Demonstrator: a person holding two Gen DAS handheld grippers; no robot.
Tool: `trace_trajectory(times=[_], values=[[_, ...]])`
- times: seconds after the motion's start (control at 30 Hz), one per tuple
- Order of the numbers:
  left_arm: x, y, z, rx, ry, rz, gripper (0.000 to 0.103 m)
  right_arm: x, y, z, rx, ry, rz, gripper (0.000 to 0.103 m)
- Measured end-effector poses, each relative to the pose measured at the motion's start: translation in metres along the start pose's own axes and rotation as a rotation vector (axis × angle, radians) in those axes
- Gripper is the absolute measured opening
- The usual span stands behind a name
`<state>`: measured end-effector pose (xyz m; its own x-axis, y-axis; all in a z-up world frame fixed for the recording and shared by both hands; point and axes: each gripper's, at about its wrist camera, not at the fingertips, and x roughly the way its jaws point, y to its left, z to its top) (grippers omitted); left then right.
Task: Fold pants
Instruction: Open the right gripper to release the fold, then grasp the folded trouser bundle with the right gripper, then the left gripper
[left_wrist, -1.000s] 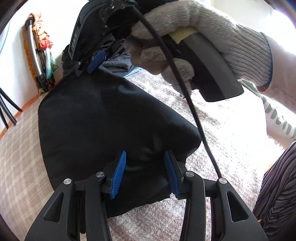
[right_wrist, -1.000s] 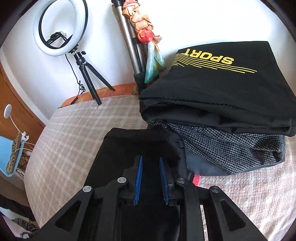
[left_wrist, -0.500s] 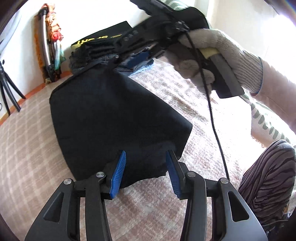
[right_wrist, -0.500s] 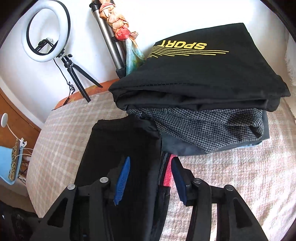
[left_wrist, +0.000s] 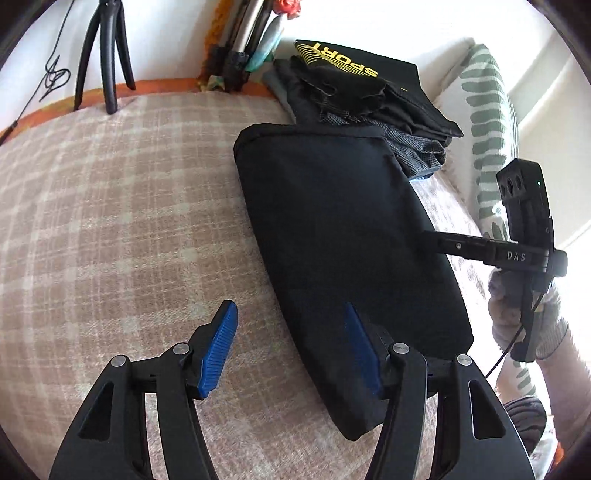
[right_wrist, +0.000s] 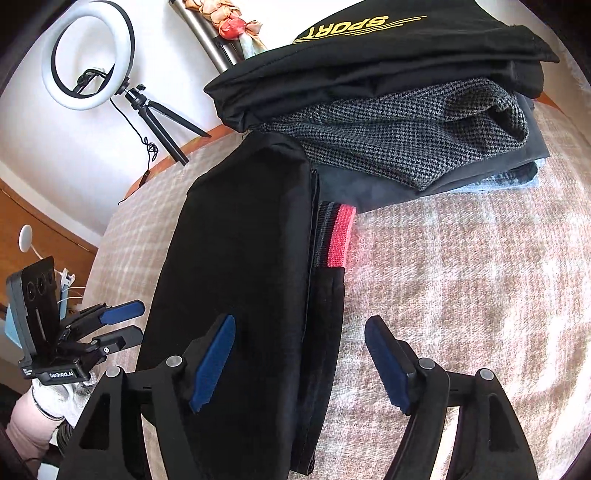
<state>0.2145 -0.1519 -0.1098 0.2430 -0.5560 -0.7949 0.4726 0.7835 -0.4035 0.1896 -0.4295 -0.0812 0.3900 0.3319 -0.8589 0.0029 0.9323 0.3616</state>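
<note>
The black pants (left_wrist: 343, 240) lie folded in a long flat packet on the checked bedspread (left_wrist: 110, 221). My left gripper (left_wrist: 291, 347) hovers at the packet's near left edge with its jaws opening. One pad is over the cloth and the other over the bedspread, neither pressing. In the right wrist view the pants (right_wrist: 240, 258) show a red and grey waistband (right_wrist: 338, 236) at their right edge. My right gripper (right_wrist: 299, 362) straddles that edge, jaws opening, pads clear of the cloth. The left gripper (right_wrist: 122, 321) appears open at the far left.
A stack of folded clothes (right_wrist: 388, 92), topped by a black garment marked SPORT, sits against the wall just behind the pants. A ring light on a tripod (right_wrist: 86, 55) stands at the back left. A striped pillow (left_wrist: 487, 110) lies to the right. A gloved hand (left_wrist: 524, 317) holds the right gripper.
Both grippers have let go of the pants and their jaws have widened. The left gripper slid off the cloth toward its left edge and rolled. The pants now lie flat and folded.
</note>
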Motion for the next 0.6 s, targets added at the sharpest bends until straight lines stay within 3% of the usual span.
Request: trace_trajectory(times=[0.3,0.37,0.5,0.6], values=[[0.023,0.008,0.009,-0.064,0.019,-0.035,0.059,0.007,0.0,-0.007,-0.011,-0.023,0.04,0.077],[0.025,0.005,0.011,-0.056,0.017,-0.044,0.059,0.01,0.002,-0.007,-0.013,-0.018,0.078,0.057],[0.029,0.006,0.014,-0.059,0.001,-0.068,0.057,0.014,0.007,-0.006,-0.03,-0.022,0.074,0.055],[0.032,0.008,0.018,-0.093,-0.014,-0.097,0.052,0.012,0.001,-0.007,0.001,-0.033,0.07,0.039]])
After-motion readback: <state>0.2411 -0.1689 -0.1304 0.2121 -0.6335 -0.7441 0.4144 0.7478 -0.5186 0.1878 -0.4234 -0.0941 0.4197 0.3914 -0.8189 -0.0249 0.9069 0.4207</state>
